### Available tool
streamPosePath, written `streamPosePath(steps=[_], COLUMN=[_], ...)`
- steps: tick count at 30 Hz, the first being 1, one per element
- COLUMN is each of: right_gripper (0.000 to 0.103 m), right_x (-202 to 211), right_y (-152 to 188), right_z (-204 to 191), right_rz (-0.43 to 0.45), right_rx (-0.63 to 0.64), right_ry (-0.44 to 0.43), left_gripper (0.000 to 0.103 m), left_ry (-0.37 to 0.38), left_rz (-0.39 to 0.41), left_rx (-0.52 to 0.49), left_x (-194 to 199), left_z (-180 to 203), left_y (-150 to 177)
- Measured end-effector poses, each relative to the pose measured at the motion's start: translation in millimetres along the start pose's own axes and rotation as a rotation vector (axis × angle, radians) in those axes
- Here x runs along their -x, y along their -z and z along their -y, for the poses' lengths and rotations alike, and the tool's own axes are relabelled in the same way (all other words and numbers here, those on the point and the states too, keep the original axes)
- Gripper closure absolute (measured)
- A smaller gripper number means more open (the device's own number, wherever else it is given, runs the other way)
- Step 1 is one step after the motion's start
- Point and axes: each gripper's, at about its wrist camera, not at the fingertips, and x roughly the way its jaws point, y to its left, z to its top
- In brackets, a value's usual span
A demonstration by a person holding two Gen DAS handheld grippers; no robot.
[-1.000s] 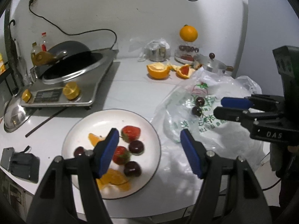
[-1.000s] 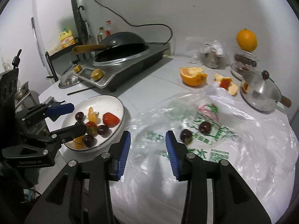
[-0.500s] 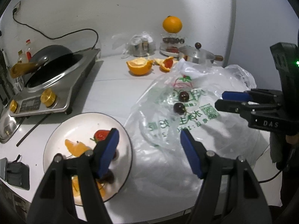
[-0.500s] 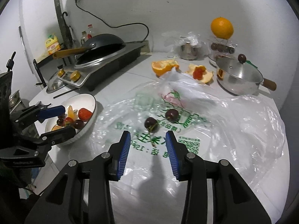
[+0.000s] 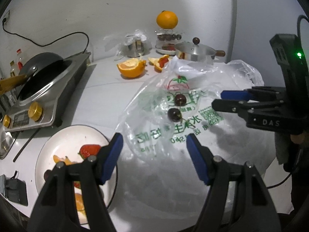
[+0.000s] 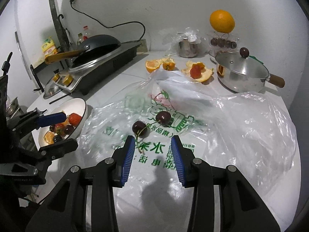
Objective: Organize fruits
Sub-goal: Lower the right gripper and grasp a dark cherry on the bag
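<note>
Two dark cherries lie on a clear plastic bag (image 5: 173,135): the near cherry (image 5: 174,114) (image 6: 139,128) and the far cherry (image 5: 180,99) (image 6: 163,117). A white plate (image 5: 63,137) (image 6: 81,106) at the left holds a strawberry (image 5: 89,149), orange pieces and dark cherries. My left gripper (image 5: 154,148) is open and empty, over the bag's near edge beside the plate. My right gripper (image 6: 152,147) is open and empty, just short of the near cherry; it also shows in the left wrist view (image 5: 222,98).
An induction cooker with a black wok (image 5: 38,77) stands at the left. Cut orange peels (image 5: 131,68) lie behind the bag. A steel lidded pot (image 6: 241,73), a whole orange (image 6: 222,21) on a clear box and a small steel cup (image 6: 188,48) stand at the back.
Both grippers have moved right, away from the plate and over the plastic bag. The cherries now lie closer to both grippers. Both stay open and empty.
</note>
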Motion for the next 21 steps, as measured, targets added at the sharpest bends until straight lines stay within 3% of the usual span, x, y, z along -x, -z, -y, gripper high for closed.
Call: streamPosePath(steps=[21], right_gripper=[0.062], right_x=[-79], right_y=[-38], right_z=[12], right_rz=[-0.09], right_rx=[-0.026], right_ry=[0.01], left_gripper=[0.034], left_ry=[0.026], left_rz=[-0.018], left_rx=[0.049], left_x=[-41], left_z=[-25], left_y=[-14])
